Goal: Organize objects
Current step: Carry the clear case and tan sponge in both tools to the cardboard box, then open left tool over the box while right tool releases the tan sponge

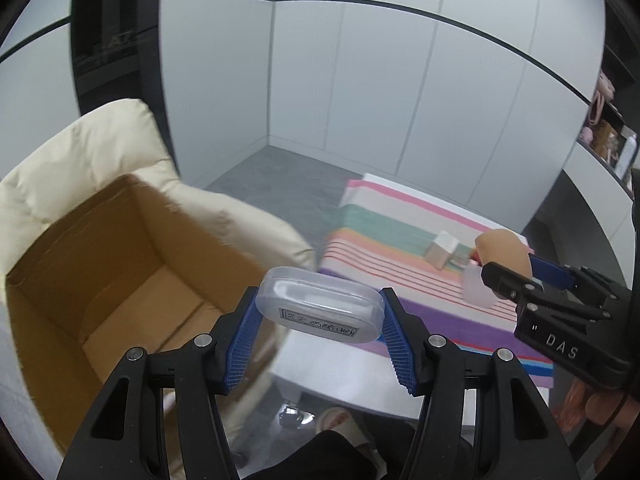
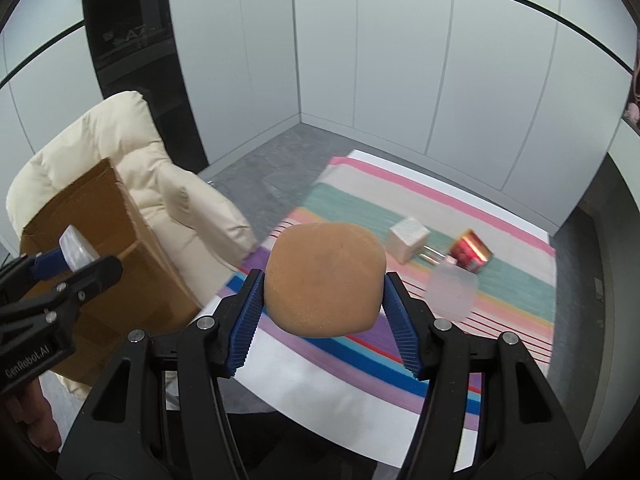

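Observation:
My left gripper is shut on a clear oval plastic case with a printed label, held in the air beside the open cardboard box on the cream armchair. My right gripper is shut on a brown bun-shaped object, held above the striped cloth. It also shows in the left wrist view. The left gripper with the case shows in the right wrist view at the box's rim.
On the striped cloth lie a small beige box, a red can on its side and a frosted plastic bottle. The cream armchair holds the cardboard box. Shelves stand at the far right.

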`<state>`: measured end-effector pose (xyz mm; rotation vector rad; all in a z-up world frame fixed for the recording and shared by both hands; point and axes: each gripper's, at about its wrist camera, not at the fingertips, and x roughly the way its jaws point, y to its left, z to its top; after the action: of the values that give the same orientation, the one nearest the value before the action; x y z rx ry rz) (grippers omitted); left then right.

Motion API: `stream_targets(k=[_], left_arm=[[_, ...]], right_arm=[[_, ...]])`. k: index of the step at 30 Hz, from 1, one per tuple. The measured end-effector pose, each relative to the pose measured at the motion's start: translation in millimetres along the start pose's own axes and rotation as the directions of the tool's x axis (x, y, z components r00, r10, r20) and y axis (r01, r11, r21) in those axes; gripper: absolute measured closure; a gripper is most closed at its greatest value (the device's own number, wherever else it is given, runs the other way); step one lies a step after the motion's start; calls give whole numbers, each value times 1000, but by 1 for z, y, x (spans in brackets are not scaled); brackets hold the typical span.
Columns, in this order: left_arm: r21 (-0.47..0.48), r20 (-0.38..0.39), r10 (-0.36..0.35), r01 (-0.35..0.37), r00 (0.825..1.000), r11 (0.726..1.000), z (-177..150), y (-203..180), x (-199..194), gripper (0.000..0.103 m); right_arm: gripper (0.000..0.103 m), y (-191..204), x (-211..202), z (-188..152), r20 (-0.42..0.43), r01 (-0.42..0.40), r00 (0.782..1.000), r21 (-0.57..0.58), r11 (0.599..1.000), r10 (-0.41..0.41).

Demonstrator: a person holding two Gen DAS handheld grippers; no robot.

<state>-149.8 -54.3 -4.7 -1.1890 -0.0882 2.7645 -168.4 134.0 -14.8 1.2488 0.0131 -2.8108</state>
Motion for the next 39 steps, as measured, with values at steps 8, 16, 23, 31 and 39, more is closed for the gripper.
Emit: stream_targets(k=[8, 16, 23, 31, 39], left_arm=[[-56, 21, 68, -66, 997, 996, -6, 49, -16, 43], [-118, 17, 114, -111, 993, 987, -16, 91, -31, 43], [-170, -8, 173, -171, 985, 970, -32, 131, -40, 43], [-210, -4, 227, -223, 974, 952, -42, 164, -53, 33], [-237, -24, 381, -376, 924, 896, -49, 194, -65, 0]], right_arm=[[41, 57, 11, 10, 2, -51, 999, -85, 995, 52], [41, 112, 13, 13, -8, -105, 994, -156, 982, 105], [41, 157, 14, 14, -22, -163, 987, -210, 964, 162], [41, 204, 18, 9, -52, -219, 976, -272, 937, 213], [40, 232, 22, 9, -72, -251, 968, -291, 923, 240]])
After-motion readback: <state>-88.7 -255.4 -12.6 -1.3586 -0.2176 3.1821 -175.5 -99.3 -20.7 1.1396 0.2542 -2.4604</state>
